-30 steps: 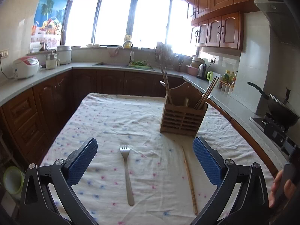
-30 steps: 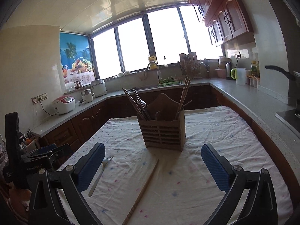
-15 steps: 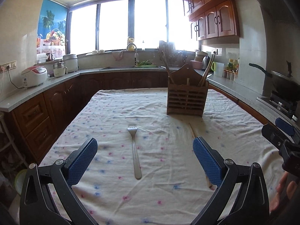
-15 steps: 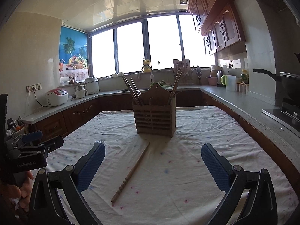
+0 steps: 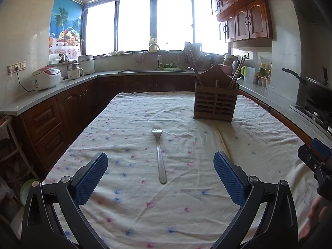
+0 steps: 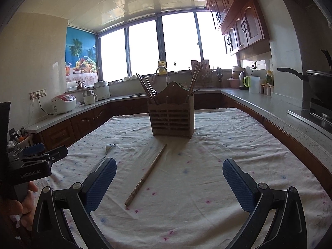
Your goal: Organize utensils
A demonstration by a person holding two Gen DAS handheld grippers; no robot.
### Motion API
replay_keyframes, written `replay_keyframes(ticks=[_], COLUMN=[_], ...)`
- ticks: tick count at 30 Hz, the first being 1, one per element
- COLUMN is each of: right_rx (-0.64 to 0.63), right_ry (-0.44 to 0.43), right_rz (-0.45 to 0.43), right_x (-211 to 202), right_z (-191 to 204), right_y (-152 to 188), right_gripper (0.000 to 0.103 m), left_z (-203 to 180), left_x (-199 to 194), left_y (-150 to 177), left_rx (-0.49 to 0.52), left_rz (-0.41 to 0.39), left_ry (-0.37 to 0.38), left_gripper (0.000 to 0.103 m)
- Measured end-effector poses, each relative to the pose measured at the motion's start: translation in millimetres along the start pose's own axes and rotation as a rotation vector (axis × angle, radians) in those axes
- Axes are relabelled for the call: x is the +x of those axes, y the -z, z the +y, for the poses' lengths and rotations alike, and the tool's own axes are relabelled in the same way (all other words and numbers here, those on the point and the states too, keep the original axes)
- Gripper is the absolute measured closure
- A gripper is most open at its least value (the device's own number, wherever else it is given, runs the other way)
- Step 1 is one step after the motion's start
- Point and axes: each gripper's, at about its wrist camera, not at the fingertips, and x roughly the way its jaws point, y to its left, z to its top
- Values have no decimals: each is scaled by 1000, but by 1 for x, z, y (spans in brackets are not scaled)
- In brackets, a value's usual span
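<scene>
We see a steel fork lying flat, tines toward the slatted wooden holder; beside it lies a wooden chopstick

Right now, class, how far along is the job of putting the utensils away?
Done: several chopsticks already stand in the wooden holder. In hand: nothing; the left hand-held gripper and right hand-held gripper are both open. Left: the fork and one chopstick lie on the tablecloth.

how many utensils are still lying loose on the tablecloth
2: a fork lying left of centre, and a wooden chopstick lying in front of the wooden holder. A second chopstick alongside it cannot be ruled out.
</scene>
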Motion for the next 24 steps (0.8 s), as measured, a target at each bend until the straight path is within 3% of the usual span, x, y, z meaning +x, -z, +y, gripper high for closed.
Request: replay_keyframes(ticks=[24], right_rx=[11], right_ry=[-16], right_rz=[-39], right_x=[-14], right_z=[-3], right_y=[1], right_gripper=[0], left_z=[-8], left_x=[-24], left_y=[-1], left_rx=[39], left_rz=[-51], left_ry=[-5], left_gripper=[0])
